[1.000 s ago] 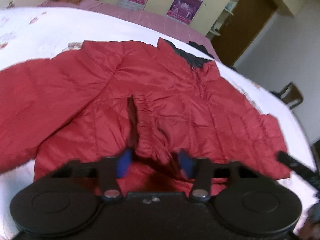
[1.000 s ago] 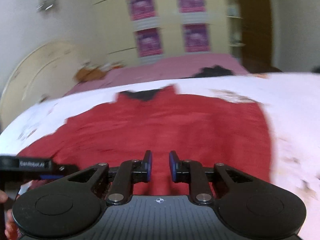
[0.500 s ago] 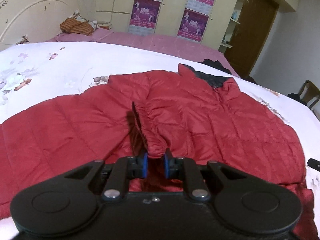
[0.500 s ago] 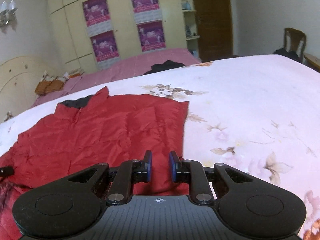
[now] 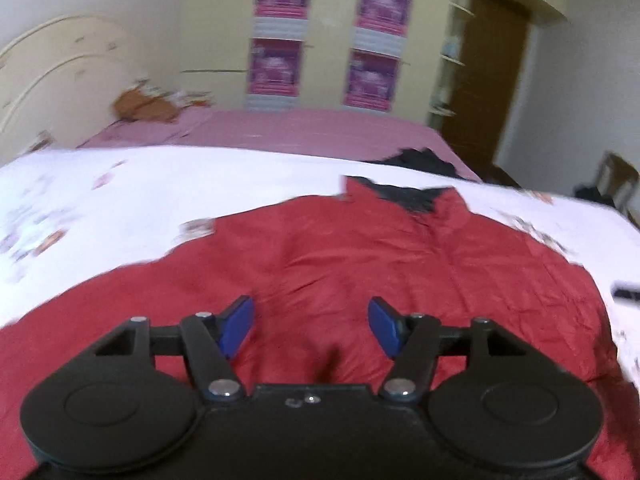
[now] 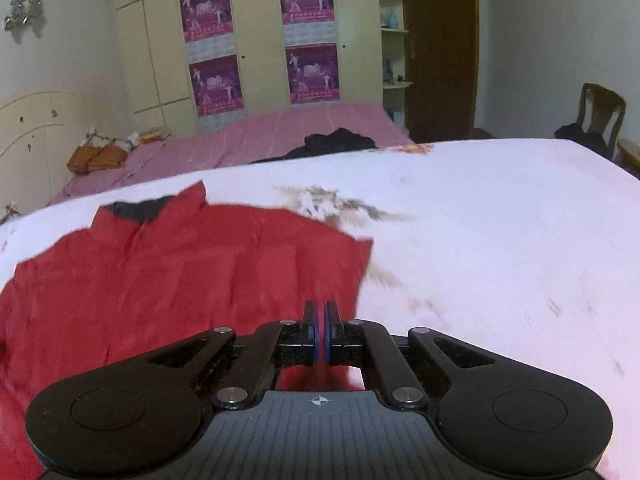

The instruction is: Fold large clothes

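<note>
A red quilted jacket [image 5: 400,264] lies spread flat on the white floral bed cover [image 5: 140,192], with its black-lined collar [image 5: 404,196] at the far end. My left gripper [image 5: 311,316] hovers over the jacket's near middle. Its jaws are opening, and its blue pads [image 5: 240,320] stand wide apart with nothing between them. In the right wrist view the jacket [image 6: 180,272] fills the left half. My right gripper [image 6: 320,312] is shut just above the jacket's right edge. I cannot tell whether any fabric is caught between its pads.
A pink-sheeted bed [image 6: 280,128] with a black garment [image 6: 336,140] and an orange bundle [image 6: 96,158] lies beyond the white cover [image 6: 500,240]. Behind it are wardrobes with purple posters [image 6: 312,72]. A brown door and a wooden chair [image 6: 600,112] are at the right.
The left gripper has let go of the red fold it pinched and opened wide; the fold now lies flat. The right gripper's jaws have closed by the jacket's right edge.
</note>
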Available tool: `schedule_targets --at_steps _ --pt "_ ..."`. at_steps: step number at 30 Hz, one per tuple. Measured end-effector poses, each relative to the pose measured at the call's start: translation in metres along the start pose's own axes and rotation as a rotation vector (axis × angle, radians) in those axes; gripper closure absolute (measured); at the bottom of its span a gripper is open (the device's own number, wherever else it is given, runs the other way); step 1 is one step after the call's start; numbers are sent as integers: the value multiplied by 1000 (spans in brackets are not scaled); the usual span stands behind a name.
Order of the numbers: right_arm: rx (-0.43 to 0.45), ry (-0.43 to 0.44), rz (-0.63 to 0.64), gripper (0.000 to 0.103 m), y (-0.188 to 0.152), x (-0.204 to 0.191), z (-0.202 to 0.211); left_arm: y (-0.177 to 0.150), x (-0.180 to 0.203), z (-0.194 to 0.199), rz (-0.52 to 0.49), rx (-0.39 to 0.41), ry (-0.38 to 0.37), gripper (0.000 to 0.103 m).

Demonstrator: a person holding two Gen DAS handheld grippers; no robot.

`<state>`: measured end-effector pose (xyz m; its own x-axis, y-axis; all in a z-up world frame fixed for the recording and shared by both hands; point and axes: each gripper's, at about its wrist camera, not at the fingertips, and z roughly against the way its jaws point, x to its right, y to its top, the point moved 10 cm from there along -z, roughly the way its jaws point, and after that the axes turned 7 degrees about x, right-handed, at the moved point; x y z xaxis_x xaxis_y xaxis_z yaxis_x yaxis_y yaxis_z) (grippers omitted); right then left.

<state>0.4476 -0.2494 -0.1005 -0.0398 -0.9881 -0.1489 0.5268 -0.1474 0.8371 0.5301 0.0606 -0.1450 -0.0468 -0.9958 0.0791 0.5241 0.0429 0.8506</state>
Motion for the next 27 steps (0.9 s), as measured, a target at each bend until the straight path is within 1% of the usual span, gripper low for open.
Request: schedule_targets --at_steps 2,4,5,6,7,8,10,12,15,17,18,20,21,23,24,25,27 --pt "-9 27 27 101 8 -9 -21 -4 13 -24 -37 -34 -27 43" --pt "-38 43 54 101 8 -13 -40 -13 16 -46 -51 -74 -27 44" --pt "-64 27 75 101 3 -11 -52 -19 13 -55 -63 -96 -9 43" --pt "-116 -20 99 101 -7 -1 -68 -29 9 -62 -73 -121 5 43" --pt "-160 -55 101 102 -18 11 -82 -33 6 -66 -62 -124 -4 42" --pt "-146 -42 72 102 -21 17 -85 -35 5 -66 -57 -119 -5 42" --pt "-146 -37 95 102 -20 17 -83 -33 8 -64 -84 -130 12 43" --pt "-147 -45 93 101 -15 15 -76 -28 9 -55 -79 -129 26 46" --pt "-76 -12 56 101 -1 12 -41 -21 12 -32 -51 -92 22 44" --pt "-61 19 48 101 -3 4 -21 -25 14 -20 -39 -85 24 44" --pt "-73 28 55 101 -9 1 -14 -30 16 -19 -32 -95 26 44" --pt "-143 26 79 101 -33 -8 -15 -43 16 -26 -36 -138 38 43" --pt "-193 15 98 101 -48 -9 -21 -47 15 -28 -42 -142 43 42" --pt "-193 1 140 101 -52 -15 -24 -49 16 -31 -53 -140 49 42" --pt "-200 -6 146 101 -49 -17 -22 -48 15 -30 -54 -147 51 42" --pt "-188 -3 128 101 -43 -18 -18 -45 14 -27 -43 -146 49 43" --pt "-129 -7 93 99 -31 -17 -4 -39 7 -15 16 -114 39 33"
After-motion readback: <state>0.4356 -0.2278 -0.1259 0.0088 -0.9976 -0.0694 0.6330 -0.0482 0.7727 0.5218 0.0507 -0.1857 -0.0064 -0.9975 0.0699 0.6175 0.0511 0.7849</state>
